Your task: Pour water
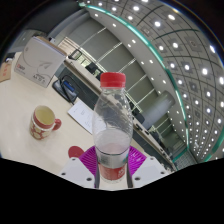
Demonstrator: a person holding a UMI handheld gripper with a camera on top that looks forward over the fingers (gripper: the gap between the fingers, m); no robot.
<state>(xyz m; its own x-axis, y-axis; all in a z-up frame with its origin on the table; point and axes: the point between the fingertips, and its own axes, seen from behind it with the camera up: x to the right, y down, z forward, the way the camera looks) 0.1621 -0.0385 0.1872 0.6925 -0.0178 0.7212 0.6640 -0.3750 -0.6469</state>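
Note:
A clear plastic water bottle (112,120) with a red cap (113,80) and a red label stands upright between my fingers, water filling its lower part. My gripper (112,166) is shut on it, the magenta pads (88,158) pressing its sides near the label. A red-and-cream patterned mug (43,122) sits on the pale table (18,105), to the left of the bottle and a little beyond the fingers. The whole scene looks tilted.
A white box-like device (40,60) stands at the far side of the table, behind the mug. A small red object (75,152) lies just left of the left finger. Dark items (68,88) sit behind the bottle. Ceiling lights fill the background.

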